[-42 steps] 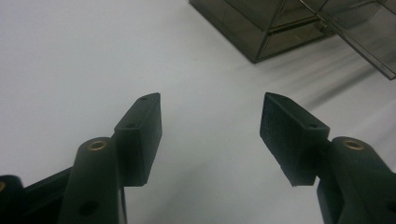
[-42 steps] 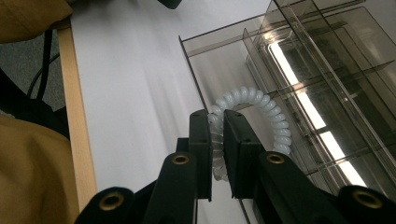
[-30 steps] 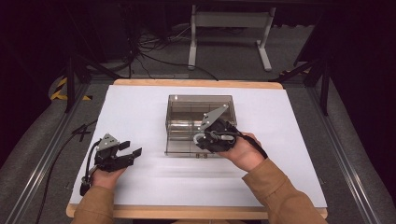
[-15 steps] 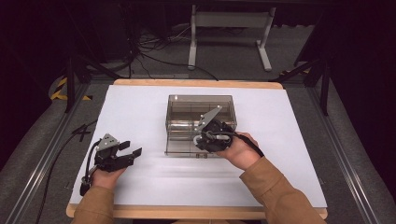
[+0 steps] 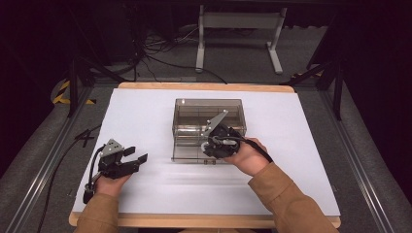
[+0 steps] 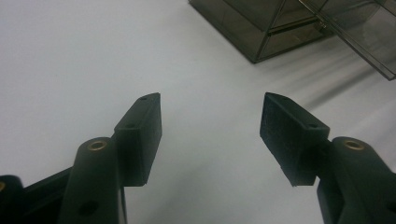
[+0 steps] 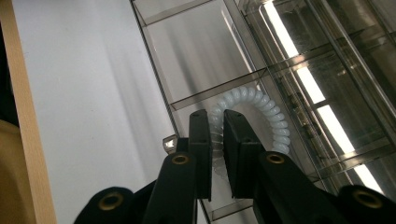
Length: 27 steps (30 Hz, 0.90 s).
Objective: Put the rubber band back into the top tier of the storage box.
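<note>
A smoky clear plastic drawer box point(image 5: 209, 109) stands mid-table with its lower drawer point(image 5: 187, 148) pulled out toward me. My right gripper point(image 5: 210, 145) hovers over that drawer. In the right gripper view its jaws point(image 7: 215, 121) are shut on a white spiral coil point(image 7: 261, 105), which loops out over a drawer compartment point(image 7: 196, 51). At the left of the table, my left gripper point(image 5: 136, 155) rests low. Its jaws point(image 6: 210, 116) stand wide open with nothing between them, and they point toward the box point(image 6: 261, 28).
White sheeting covers the table point(image 5: 145, 111), which has a wooden rim point(image 5: 204, 86) at the far side. Dark floor, cables and a metal stand point(image 5: 238, 29) lie beyond it. Bare white surface spreads between the two grippers and right of the box.
My right gripper has drifted slightly to the left over the drawer, still clamped on the coil. The left gripper has stayed put.
</note>
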Available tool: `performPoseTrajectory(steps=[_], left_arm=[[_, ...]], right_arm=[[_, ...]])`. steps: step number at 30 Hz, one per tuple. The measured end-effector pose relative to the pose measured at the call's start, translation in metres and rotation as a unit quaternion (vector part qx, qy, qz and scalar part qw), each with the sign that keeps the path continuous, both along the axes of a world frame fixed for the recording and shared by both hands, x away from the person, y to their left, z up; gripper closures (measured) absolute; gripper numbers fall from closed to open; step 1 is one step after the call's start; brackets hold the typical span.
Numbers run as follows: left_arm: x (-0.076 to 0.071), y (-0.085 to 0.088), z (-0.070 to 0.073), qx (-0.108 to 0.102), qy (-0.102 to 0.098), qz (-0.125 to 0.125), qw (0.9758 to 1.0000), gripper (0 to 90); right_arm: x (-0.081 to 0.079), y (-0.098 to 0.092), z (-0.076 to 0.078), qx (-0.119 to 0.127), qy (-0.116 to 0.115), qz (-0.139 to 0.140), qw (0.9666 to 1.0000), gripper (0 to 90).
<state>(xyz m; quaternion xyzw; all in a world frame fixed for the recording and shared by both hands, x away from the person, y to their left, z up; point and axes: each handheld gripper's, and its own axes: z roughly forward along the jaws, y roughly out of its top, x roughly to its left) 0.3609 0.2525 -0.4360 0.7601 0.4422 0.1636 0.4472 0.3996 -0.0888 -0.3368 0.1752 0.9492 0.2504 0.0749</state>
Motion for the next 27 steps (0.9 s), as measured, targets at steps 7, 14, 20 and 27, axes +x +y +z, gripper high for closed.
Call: performPoseTrajectory(steps=[7, 14, 20, 27], left_arm=[[0.0, 0.0, 0.0, 0.0, 0.0, -0.001, 1.0, 39.5], [0.0, 0.0, 0.0, 0.0, 0.0, 0.0, 1.0, 39.6], [0.0, 0.0, 0.0, 0.0, 0.001, -0.001, 1.0, 39.6], [0.0, 0.001, 0.0, 0.0, 0.001, -0.001, 1.0, 39.6]], right_arm=[[0.004, 0.0, -0.003, -0.001, 0.007, -0.003, 1.0, 82.1], [0.007, 0.0, -0.006, -0.006, 0.013, -0.006, 0.9999, 82.1], [0.008, 0.002, -0.008, -0.009, 0.013, -0.005, 0.9999, 82.1], [0.01, 0.003, -0.011, -0.011, 0.016, -0.005, 0.9998, 81.5]])
